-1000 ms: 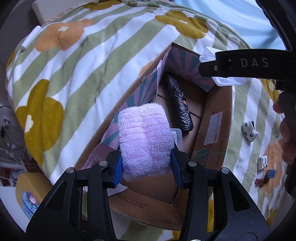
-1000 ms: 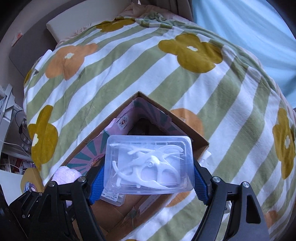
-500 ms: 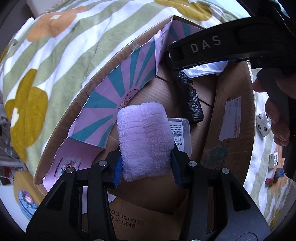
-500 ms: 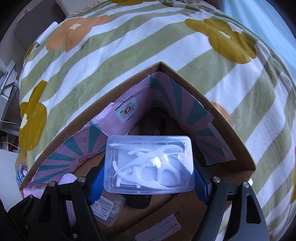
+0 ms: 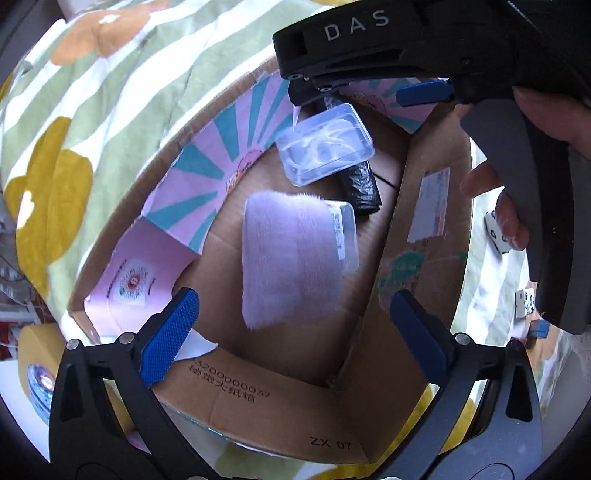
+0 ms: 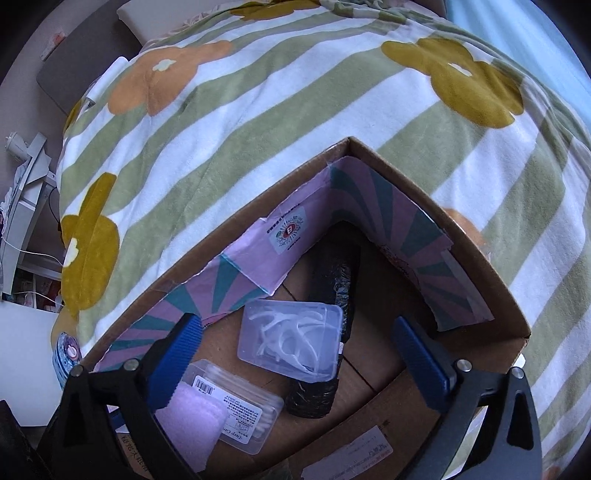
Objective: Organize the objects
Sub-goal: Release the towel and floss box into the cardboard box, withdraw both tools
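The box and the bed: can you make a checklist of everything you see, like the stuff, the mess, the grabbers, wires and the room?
Surface: striped flower blanket on a bed, with an open cardboard box on it.
Job's things: purple fluffy cloth, clear floss-pick case, swab box and black roll, all inside the box; the case rests partly on the roll.
Clutter: small items on the blanket beside the box, including a white die.
Grippers: left gripper open, empty; right gripper open, empty.
Cables: white wire by the furniture beside the bed.
Surroundings: pillow at the bed's far end, blue curtain.
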`<state>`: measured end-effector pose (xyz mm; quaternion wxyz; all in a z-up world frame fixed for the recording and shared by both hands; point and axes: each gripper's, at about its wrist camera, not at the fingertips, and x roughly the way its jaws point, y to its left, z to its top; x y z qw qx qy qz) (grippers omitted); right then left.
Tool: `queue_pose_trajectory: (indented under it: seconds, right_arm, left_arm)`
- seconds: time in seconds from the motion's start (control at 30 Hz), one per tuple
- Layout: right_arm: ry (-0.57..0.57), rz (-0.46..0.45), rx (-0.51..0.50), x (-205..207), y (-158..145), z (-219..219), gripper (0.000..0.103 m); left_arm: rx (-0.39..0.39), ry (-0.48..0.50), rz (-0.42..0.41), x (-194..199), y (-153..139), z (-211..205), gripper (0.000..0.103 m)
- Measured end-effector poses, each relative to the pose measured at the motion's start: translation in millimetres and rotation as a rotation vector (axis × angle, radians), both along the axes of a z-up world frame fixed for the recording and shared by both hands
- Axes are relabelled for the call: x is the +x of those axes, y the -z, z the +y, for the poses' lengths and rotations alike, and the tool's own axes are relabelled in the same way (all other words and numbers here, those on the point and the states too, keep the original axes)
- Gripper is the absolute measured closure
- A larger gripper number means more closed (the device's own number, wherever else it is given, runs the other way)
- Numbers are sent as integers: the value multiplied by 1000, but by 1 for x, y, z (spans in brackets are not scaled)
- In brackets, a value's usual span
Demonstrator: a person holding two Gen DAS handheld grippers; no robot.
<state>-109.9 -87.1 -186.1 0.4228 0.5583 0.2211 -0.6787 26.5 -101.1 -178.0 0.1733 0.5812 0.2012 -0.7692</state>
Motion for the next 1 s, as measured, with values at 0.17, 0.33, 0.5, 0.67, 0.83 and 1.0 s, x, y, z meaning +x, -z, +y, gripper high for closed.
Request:
queue_pose_trajectory:
  seconds: [0.17,0.33,0.5,0.67,0.83,1.0]
  right_arm:
    - [-17,16,7,7,-2,0,0]
    - [-15,19,12,9,-6,-1,0]
    - [-3,29,5,11,-22,4,1]
    - [22,40,-5,16,-48,14,1]
    - [53,54,-17,25,-81,30,1]
    - [117,82,-35,36,-117,55,1]
  left_arm:
    - [-6,0,0,0,-4,1,0]
    - [-3,-5,11,6,-7,0,0]
    - [-6,-5,28,11,-21,-4,0]
    - [-29,34,39,13,-44,-3,0]
    - [-46,94,55,13,-71,-2,0]
    - [-94,168,79,10,-101,0,0]
